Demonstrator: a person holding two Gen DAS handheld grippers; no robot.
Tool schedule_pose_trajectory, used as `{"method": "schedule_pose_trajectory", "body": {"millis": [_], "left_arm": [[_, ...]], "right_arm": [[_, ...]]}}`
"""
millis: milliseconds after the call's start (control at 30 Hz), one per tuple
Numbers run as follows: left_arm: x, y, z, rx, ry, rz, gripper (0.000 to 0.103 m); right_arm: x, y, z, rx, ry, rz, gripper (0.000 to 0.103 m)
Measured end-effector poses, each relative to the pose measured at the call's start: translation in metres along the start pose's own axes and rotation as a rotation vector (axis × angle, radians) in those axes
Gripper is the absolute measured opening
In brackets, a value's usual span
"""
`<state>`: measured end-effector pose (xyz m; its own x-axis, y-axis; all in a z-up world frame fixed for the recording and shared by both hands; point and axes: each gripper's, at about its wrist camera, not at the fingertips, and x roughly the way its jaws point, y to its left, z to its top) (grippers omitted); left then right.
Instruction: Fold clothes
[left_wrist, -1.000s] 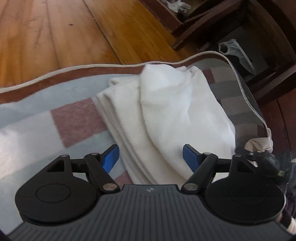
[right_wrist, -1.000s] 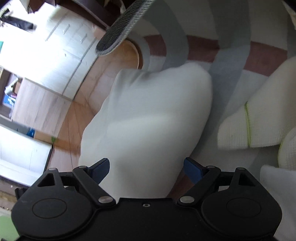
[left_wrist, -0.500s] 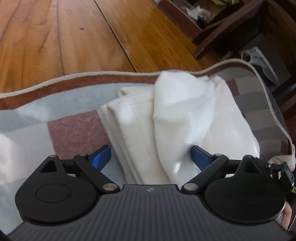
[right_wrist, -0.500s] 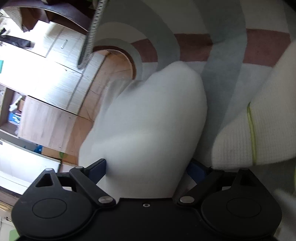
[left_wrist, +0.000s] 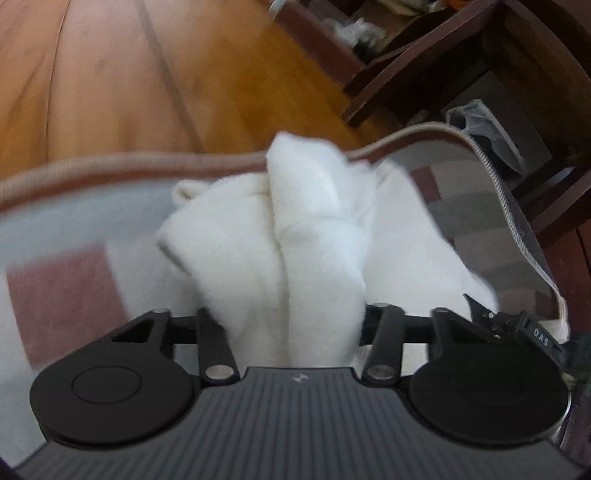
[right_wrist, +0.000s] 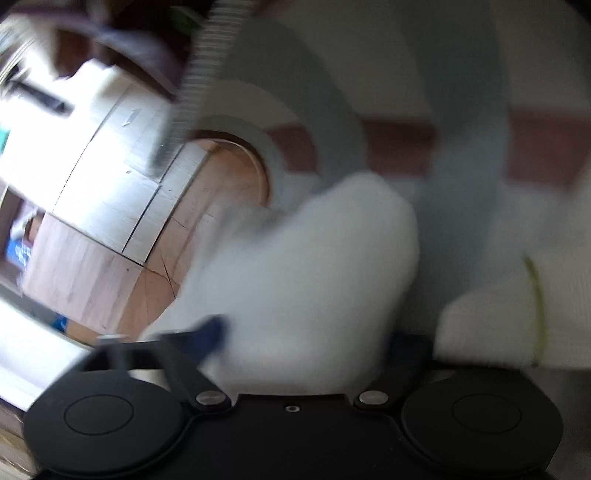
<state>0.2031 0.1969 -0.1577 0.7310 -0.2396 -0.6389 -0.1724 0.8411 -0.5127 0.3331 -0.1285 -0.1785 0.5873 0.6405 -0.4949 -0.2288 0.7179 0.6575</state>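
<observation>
A white folded cloth (left_wrist: 306, 236) lies bunched on a striped blanket (left_wrist: 62, 280) near its edge. My left gripper (left_wrist: 295, 321) is closed in on the near end of the cloth, which fills the gap and hides the pads. In the blurred right wrist view the same white cloth (right_wrist: 306, 273) sits between the blue fingertips (right_wrist: 210, 330) of my right gripper (right_wrist: 306, 339), which press in on it from both sides.
Wooden floor (left_wrist: 110, 74) lies beyond the blanket edge. Dark wooden furniture (left_wrist: 461, 62) stands at the upper right. Another white cloth with a green line (right_wrist: 517, 306) lies to the right in the right wrist view.
Both grippers have moved forward onto the white cloth and closed on it. The cloth has bunched up into a ridge between the left jaws.
</observation>
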Motion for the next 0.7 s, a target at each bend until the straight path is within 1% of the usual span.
{"method": "schedule_pose_trajectory", "body": {"millis": [33,67,133,167,200,233,267,300,333,367,433,533,567,633,700], "left_arm": [[-0.004,-0.011,0.006,0.052,-0.031,0.009,0.038],[-0.008,-0.018,0.012,0.076,-0.06,0.001,0.038],[-0.015,-0.028,0.024,0.087,-0.123,-0.065,0.038],[-0.009,-0.033,0.028,0.094,-0.117,-0.056,0.038],[-0.002,-0.038,0.033,0.101,-0.102,-0.035,0.039],[0.006,-0.043,0.037,0.108,-0.086,-0.015,0.046],[0.019,-0.045,0.039,0.104,-0.04,0.058,0.057],[0.032,-0.046,0.038,0.089,0.018,0.162,0.058],[0.039,-0.046,0.035,0.087,0.041,0.216,0.057],[0.038,-0.048,0.029,0.108,0.019,0.219,0.057],[0.026,-0.056,0.016,0.196,-0.042,0.178,0.057],[0.016,-0.065,0.001,0.317,-0.039,0.202,0.057],[0.013,-0.064,-0.003,0.323,-0.044,0.2,0.057],[0.005,-0.059,-0.004,0.275,-0.055,0.166,0.057],[-0.003,-0.053,-0.004,0.223,-0.065,0.131,0.055]], "right_arm": [[-0.006,0.012,0.003,-0.089,-0.036,0.002,0.05],[-0.015,0.02,0.006,-0.135,-0.08,0.012,0.048],[-0.031,0.028,0.012,-0.156,-0.166,0.024,0.048],[-0.036,0.028,0.015,-0.152,-0.204,0.005,0.048],[-0.035,0.024,0.017,-0.151,-0.217,-0.022,0.049],[-0.031,0.018,0.018,-0.15,-0.211,-0.051,0.053],[-0.026,0.011,0.02,-0.149,-0.206,-0.08,0.061],[-0.019,0.005,0.023,-0.153,-0.15,-0.134,0.061],[-0.01,-0.001,0.026,-0.159,-0.063,-0.204,0.065],[-0.007,-0.005,0.028,-0.163,-0.02,-0.249,0.07],[-0.021,-0.003,0.034,-0.187,-0.023,-0.25,0.072],[-0.04,0.022,0.034,-0.346,-0.033,-0.319,0.072],[-0.047,0.034,0.031,-0.428,-0.051,-0.324,0.072],[-0.057,0.058,0.019,-0.62,-0.095,-0.311,0.072],[-0.055,0.081,0.01,-0.811,-0.098,-0.332,0.071]]}}
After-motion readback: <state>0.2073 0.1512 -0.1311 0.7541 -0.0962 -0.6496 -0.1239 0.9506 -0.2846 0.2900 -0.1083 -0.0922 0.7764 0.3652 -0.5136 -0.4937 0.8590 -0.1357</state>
